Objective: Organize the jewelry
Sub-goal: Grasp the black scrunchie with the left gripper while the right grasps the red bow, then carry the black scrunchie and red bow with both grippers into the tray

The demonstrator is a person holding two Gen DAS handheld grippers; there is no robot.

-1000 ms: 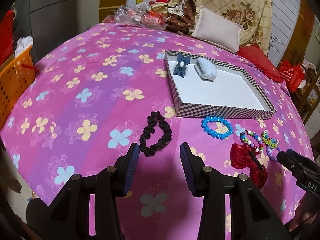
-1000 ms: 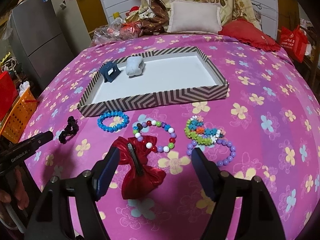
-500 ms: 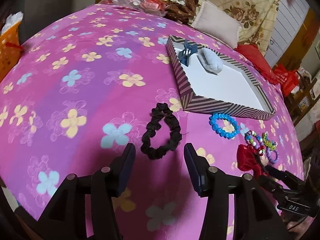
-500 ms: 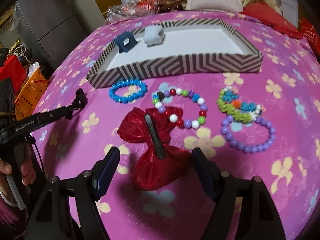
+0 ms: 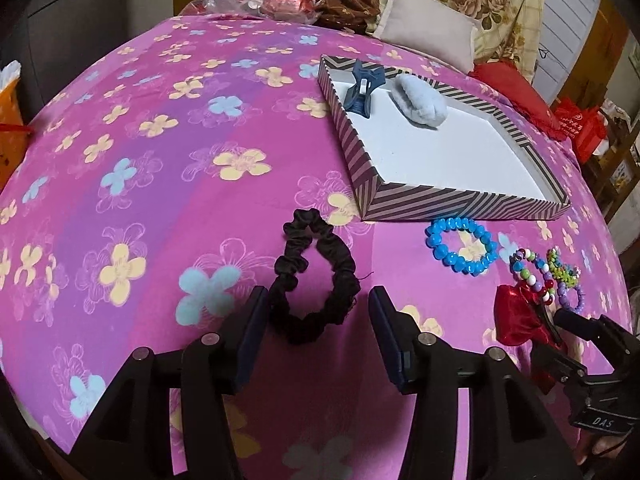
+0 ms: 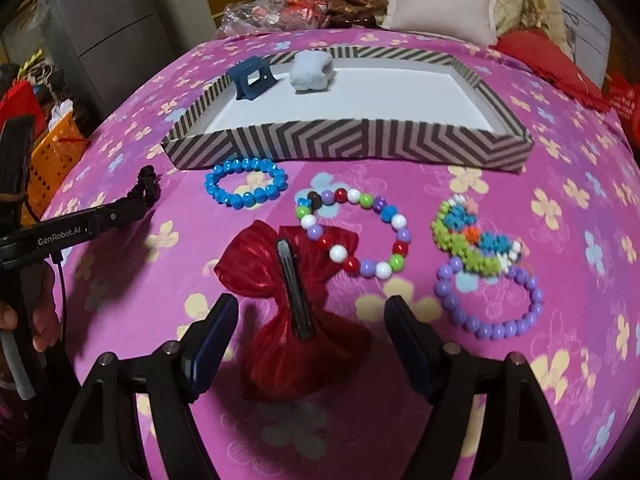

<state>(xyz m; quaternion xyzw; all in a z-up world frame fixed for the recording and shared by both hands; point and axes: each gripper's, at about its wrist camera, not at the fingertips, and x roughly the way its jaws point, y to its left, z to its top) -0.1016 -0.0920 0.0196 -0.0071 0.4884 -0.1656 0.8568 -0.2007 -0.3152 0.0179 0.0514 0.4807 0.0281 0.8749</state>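
Pink floral bedsheet [image 5: 160, 208] covers the bed that carries everything, with a cream pillow [image 6: 440, 4] and heaped clutter at its far edge. On the sheet sits a shallow rectangular tray with zigzag-striped walls and a white floor [image 6: 348, 140]; in its far left corner a dark blue plastic claw clip [image 6: 251, 77] stands beside a pale blue fluffy scrunchie [image 6: 311, 70].

Just in front of the tray's near wall lies a bright blue beaded bracelet [image 6: 246, 187]. Beside it to the right is a multicoloured round-bead bracelet [image 6: 354, 232], whose near left edge overlaps a shiny red fabric bow with a black clip bar [image 6: 296, 308]. Further right, a bracelet of small green, blue and orange flower beads [image 6: 472, 236] touches a lilac beaded bracelet [image 6: 490, 300].

A black fabric scrunchie [image 5: 316, 276] lies on the sheet left of the tray's near corner. The left gripper [image 5: 316, 332] hovers low over it, jaws spread, with the scrunchie's near loop between the 2 fingertips but not pinched. The right gripper [image 6: 310, 340] has its jaws spread on either side of the red bow's near half, not closed on it.
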